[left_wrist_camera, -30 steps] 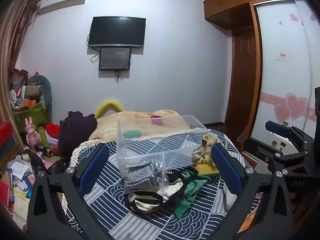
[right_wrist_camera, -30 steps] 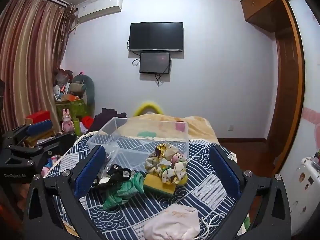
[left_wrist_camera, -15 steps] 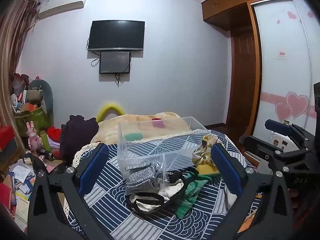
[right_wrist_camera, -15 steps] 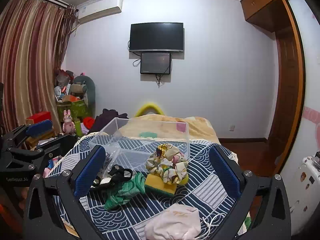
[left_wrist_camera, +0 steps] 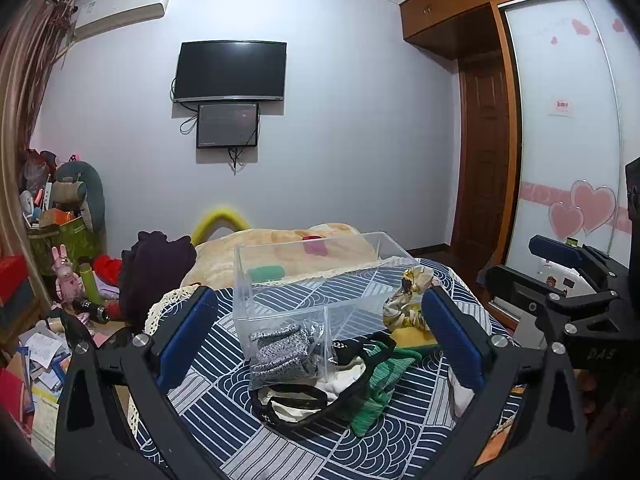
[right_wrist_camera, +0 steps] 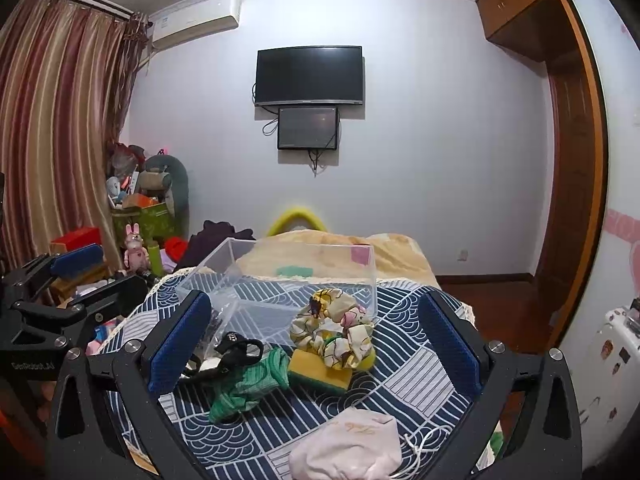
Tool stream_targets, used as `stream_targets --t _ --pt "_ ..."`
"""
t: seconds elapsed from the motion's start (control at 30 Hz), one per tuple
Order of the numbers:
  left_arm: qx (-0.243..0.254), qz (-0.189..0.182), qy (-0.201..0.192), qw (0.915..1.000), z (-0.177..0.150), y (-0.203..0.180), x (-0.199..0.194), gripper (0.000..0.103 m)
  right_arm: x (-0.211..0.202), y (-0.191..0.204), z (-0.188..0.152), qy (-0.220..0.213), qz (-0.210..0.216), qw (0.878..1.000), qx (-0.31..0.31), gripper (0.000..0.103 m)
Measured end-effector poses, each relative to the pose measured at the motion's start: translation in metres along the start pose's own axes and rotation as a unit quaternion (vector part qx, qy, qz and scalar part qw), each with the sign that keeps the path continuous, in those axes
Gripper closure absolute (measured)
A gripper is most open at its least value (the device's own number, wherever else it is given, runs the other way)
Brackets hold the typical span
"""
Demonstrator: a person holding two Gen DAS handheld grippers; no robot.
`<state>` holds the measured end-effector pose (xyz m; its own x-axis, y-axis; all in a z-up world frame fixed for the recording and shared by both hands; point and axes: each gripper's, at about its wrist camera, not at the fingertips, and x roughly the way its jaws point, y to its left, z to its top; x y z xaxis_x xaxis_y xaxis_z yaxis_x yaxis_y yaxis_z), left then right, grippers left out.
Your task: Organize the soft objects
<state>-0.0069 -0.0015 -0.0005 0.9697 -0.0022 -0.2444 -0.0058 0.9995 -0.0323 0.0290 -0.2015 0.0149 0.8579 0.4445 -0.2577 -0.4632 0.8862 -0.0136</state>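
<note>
Barely started: grey cloth [left_wrist_camera: 280, 350] in clear box [left_wrist_camera: 320, 276]; scrunchie [right_wrist_camera: 332, 330], sponge [right_wrist_camera: 318, 372], green cloth [right_wrist_camera: 244, 384] outside at 6 o'clock. Both grippers [left_wrist_camera: 320, 340] [right_wrist_camera: 316, 348] wide open, empty.

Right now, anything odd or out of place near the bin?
Yes. The soft things lie in a loose heap on the bedspread outside the clear bin: green cloth, black strap, scrunchie resting on a yellow sponge, pink pouch. Both grippers are open and empty.
</note>
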Motion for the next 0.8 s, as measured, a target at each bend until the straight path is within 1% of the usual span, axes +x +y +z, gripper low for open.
stream_targets --t 0.13,0.8 --pt "-0.003 -0.005 0.002 1.0 0.0 0.0002 -0.0001 0.0 0.0004 -0.0004 -0.0004 -0.001 0.0 1.0 -0.001 0.0" --pt "-0.001 -0.004 0.002 1.0 0.0002 -0.0007 0.0007 0.0 -0.001 -0.0018 -0.0001 -0.001 0.002 1.0 0.002 0.0"
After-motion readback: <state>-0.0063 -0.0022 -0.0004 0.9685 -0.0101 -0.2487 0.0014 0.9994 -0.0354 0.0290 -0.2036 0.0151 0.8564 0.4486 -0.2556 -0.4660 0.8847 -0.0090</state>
